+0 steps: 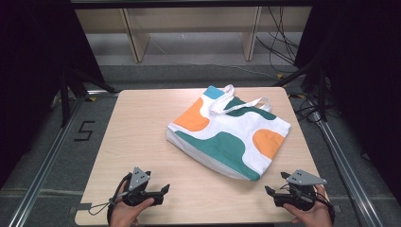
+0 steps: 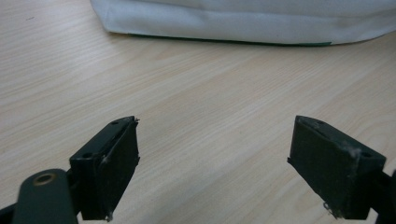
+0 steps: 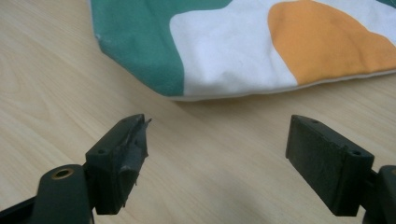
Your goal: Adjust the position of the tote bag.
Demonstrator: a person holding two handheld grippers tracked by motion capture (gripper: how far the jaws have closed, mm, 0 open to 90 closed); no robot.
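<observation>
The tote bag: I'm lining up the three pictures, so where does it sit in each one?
High view: the tote bag lies flat right of the table's middle, handles toward the far edge.
Left gripper view: its white edge runs along the top, beyond the open jaws.
Right gripper view: its green, white and orange corner fills the top, beyond the open jaws.
Shared landmark: the light wooden table under the bag.
</observation>
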